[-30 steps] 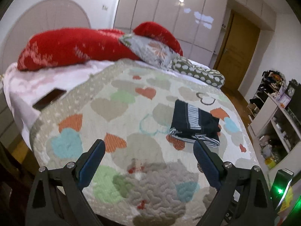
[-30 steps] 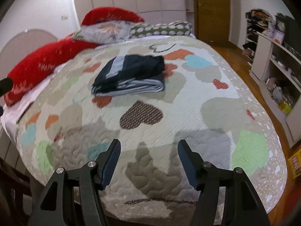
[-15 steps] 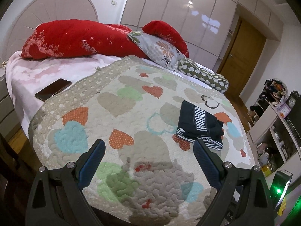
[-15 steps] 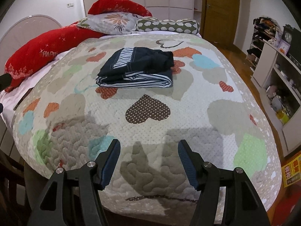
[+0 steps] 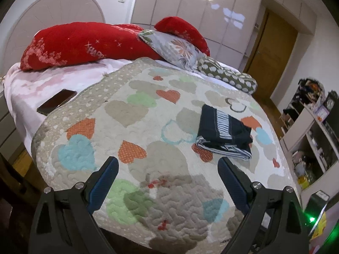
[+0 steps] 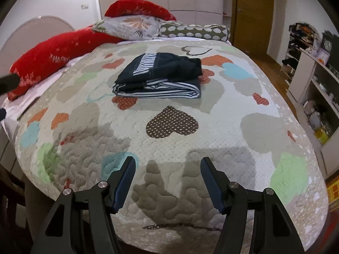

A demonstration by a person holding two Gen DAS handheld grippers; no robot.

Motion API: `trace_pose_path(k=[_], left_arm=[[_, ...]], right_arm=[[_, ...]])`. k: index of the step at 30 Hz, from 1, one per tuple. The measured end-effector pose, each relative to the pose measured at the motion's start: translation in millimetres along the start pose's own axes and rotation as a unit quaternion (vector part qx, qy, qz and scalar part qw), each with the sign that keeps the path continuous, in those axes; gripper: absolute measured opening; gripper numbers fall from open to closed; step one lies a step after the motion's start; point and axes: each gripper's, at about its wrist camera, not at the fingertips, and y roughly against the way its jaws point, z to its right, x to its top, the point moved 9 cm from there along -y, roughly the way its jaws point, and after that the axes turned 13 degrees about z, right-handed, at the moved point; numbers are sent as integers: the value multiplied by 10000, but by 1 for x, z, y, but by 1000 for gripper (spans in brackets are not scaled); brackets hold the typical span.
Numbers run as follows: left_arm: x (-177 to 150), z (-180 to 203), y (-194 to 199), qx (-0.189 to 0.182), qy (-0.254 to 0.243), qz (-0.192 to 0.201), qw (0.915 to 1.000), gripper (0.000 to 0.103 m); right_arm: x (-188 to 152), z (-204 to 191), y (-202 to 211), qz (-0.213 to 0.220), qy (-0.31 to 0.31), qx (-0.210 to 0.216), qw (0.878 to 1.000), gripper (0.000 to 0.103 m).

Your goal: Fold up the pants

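The dark navy pants with striped trim lie folded in a compact stack on the heart-patterned quilt, toward the middle of the bed. They also show in the left wrist view, right of centre. My left gripper is open and empty, held above the foot end of the quilt, well short of the pants. My right gripper is open and empty, above the quilt's near end, apart from the pants.
Red pillows, a floral pillow and a spotted bolster lie at the head of the bed. A phone lies on the pink sheet at the left. Shelves stand to the right, a wooden door beyond.
Both grippers have drawn back and risen from the bed, so the folded pants look farther off. Both stay open and empty. The pants have not moved.
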Motion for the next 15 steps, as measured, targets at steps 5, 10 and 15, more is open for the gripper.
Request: trace_pose_path(k=[5, 10, 15], left_arm=[[-9, 13, -1, 149, -318, -43, 9994, 94], [-17, 19, -2, 412, -490, -100, 9979, 94], [-20, 29, -1, 467, -652, -111, 9967, 94]], right_arm=[[7, 15, 5, 306, -285, 39, 9991, 68], [11, 27, 3, 516, -328, 63, 9981, 69], [3, 36, -11, 381, -593, 259, 9972, 70]])
